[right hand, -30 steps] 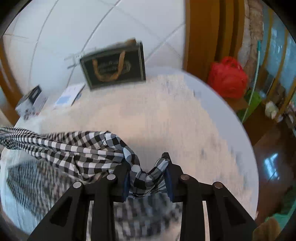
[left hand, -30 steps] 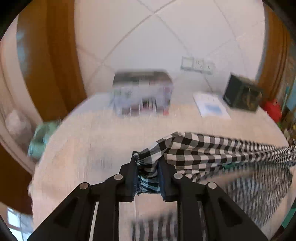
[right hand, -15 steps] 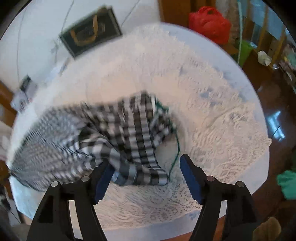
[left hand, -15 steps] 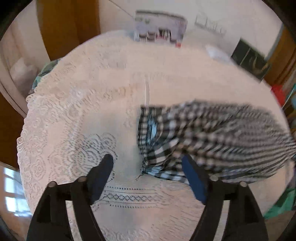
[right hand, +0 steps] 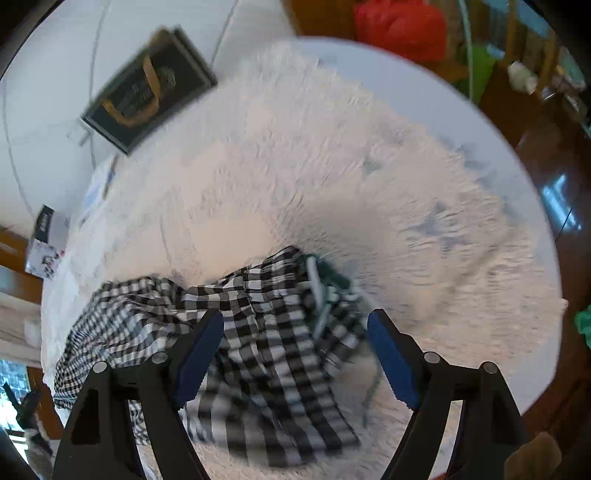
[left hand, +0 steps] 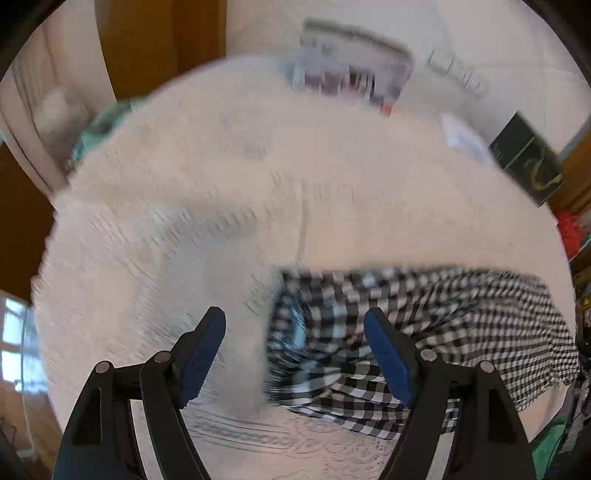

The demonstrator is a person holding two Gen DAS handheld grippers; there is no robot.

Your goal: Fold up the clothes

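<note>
Through your left wrist camera, your left gripper (left hand: 295,347) stands with its jaws spread wide and nothing between the blue pads (left hand: 201,360); the black-and-white checked garment (left hand: 424,339) lies in a rumpled heap on the white lace tablecloth (left hand: 229,206), ahead of the tool and stretching off to the right, with the right-hand finger in front of its near folds; the whole view is smeared with blur, so you cannot tell whether that finger touches the fabric; at the far edge of the table a printed box (left hand: 351,70) sits near a dark gift bag (left hand: 528,158) further right.

Through your right wrist camera, your right gripper (right hand: 295,349) also has its jaws held far apart, gripping nothing; the checked garment (right hand: 258,332) is bunched on the lace tablecloth (right hand: 332,166) directly ahead and to the left, filling the gap between the fingers; a green cord (right hand: 332,284) shows at its upper right edge; the dark gift bag (right hand: 147,88) rests at the far left of the table, and a red bag (right hand: 400,26) sits beyond the table's rim.
</note>
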